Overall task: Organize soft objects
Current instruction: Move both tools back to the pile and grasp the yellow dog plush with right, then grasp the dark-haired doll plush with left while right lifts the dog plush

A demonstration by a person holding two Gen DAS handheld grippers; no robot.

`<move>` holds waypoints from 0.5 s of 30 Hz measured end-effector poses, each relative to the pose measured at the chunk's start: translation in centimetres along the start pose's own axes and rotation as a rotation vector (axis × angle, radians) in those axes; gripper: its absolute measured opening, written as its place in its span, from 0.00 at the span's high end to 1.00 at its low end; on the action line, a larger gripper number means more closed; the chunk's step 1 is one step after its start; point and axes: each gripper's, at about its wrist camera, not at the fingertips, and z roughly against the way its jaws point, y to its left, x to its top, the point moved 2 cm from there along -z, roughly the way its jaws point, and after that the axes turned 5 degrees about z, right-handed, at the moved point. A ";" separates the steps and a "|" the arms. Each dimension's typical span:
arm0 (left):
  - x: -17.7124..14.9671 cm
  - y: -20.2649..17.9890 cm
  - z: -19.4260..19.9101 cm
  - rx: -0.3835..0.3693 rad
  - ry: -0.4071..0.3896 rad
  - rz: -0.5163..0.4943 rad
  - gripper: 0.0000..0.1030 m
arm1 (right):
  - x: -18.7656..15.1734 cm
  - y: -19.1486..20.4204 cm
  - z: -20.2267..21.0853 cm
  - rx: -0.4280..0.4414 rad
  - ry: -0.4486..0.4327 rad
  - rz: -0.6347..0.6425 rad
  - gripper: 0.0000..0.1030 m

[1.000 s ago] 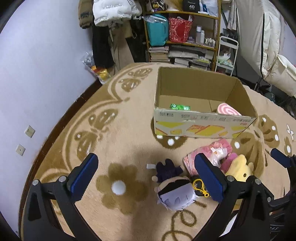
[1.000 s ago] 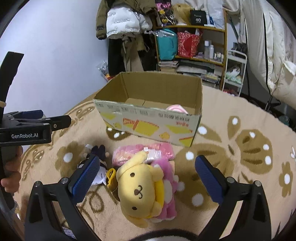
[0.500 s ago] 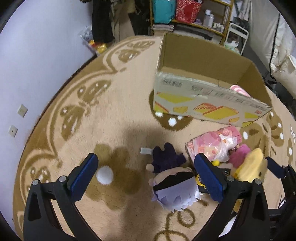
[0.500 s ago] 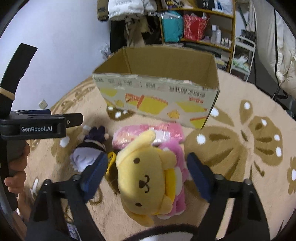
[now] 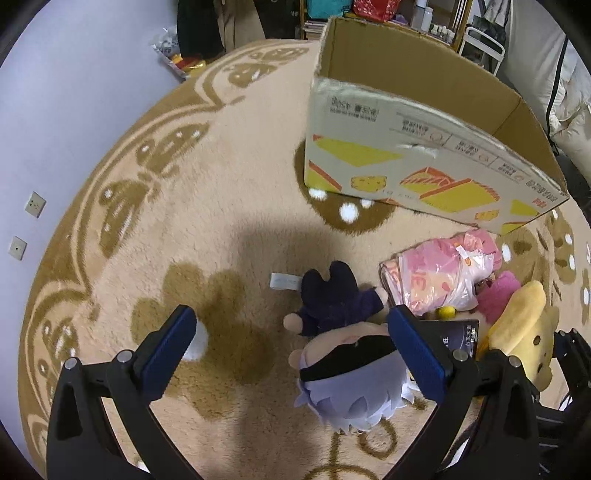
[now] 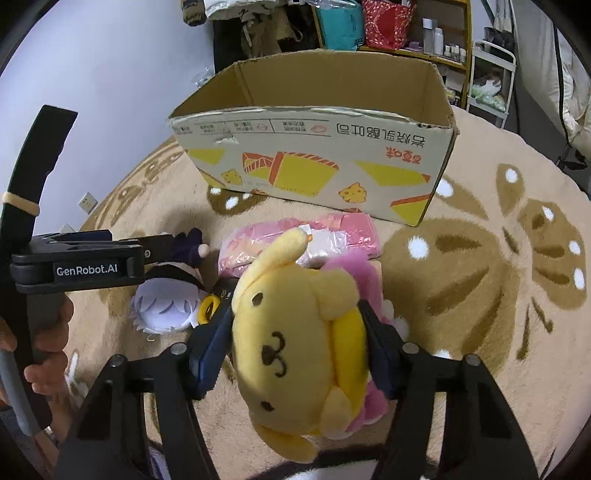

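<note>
My right gripper [image 6: 295,343] is shut on a yellow dog plush [image 6: 295,332], squeezing its head between the pads; the plush also shows in the left wrist view [image 5: 521,325]. My left gripper [image 5: 295,350] is open just above a doll with lilac hair and dark clothes [image 5: 343,369], whose head lies against my right-hand finger [image 5: 417,354]; it also shows in the right wrist view [image 6: 166,306]. A pink bagged soft item [image 5: 439,273] lies on the rug. The open cardboard box [image 6: 314,155] stands behind the toys.
Everything sits on a tan flower-pattern rug [image 5: 184,221]. A pink plush [image 6: 369,280] lies under the yellow one. A purple wall [image 5: 55,110] is at left. Shelves with bags [image 6: 369,22] and hanging coats stand beyond the box.
My right gripper has closed on the yellow dog plush. My left gripper has come down and forward over the lilac-haired doll and stays open.
</note>
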 end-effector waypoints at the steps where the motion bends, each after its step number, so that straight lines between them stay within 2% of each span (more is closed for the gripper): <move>1: 0.0 -0.1 -0.2 0.001 0.005 -0.003 0.01 | 0.0 0.1 0.0 -0.004 -0.001 0.006 0.33; 15: -0.4 -0.9 -3.1 -0.004 0.061 -0.007 0.00 | 0.6 -0.7 -0.6 -0.009 -0.004 -0.026 0.34</move>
